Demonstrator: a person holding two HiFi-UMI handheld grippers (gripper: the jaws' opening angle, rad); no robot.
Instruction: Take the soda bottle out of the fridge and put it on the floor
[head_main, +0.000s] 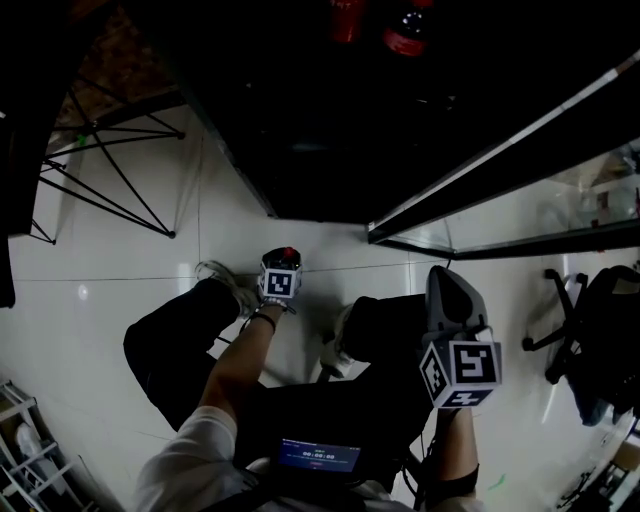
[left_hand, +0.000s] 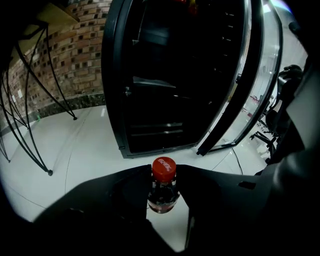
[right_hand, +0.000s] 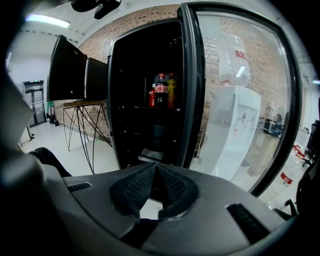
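Note:
The soda bottle (left_hand: 163, 192) has a red cap and dark drink, and it stands upright between my left gripper's jaws. My left gripper (left_hand: 164, 172) is shut on its neck just under the cap. In the head view the left gripper (head_main: 281, 272) is low over the white floor before the open fridge (head_main: 320, 130), the red cap of the soda bottle (head_main: 289, 253) showing at its tip. Whether the bottle's base touches the floor is hidden. My right gripper (right_hand: 151, 185) is shut on nothing and points at the fridge; in the head view the right gripper (head_main: 452, 300) is held at the right.
The fridge's glass door (head_main: 520, 150) swings open to the right. More bottles (right_hand: 161, 90) stand on an upper shelf. A table with black wire legs (head_main: 110, 170) is at the left, an office chair (head_main: 590, 330) at the right. A water dispenser (right_hand: 235, 125) shows through the door.

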